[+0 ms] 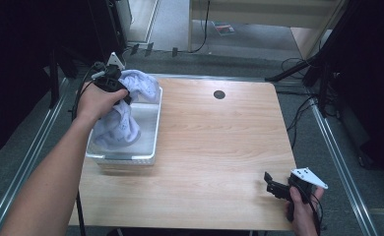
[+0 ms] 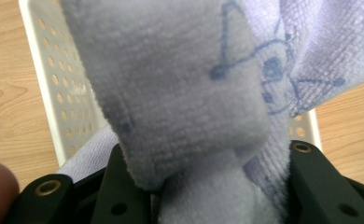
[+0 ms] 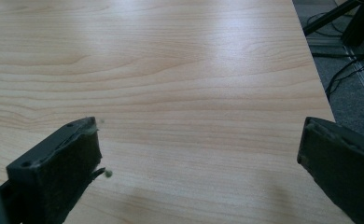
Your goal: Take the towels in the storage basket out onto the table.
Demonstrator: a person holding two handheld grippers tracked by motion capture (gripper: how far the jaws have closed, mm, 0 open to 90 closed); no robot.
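Black jaws at the bottom of the left gripper view squeeze a soft purple towel point(image 2: 185, 93) between them. From above, the left gripper point(image 1: 112, 81) holds that towel over a white basket point(image 1: 148, 142) in the upper left of the frame. Up close you can see blue drawings on the towel. Lower right, the right gripper point(image 1: 274, 186) has jaws wide apart, holding nothing, above the wooden table point(image 1: 214, 147).

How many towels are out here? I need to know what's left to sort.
1. A pale lavender towel hangs from the left gripper over the white perforated basket at the table's left. More cloth could lie hidden beneath it in the basket.
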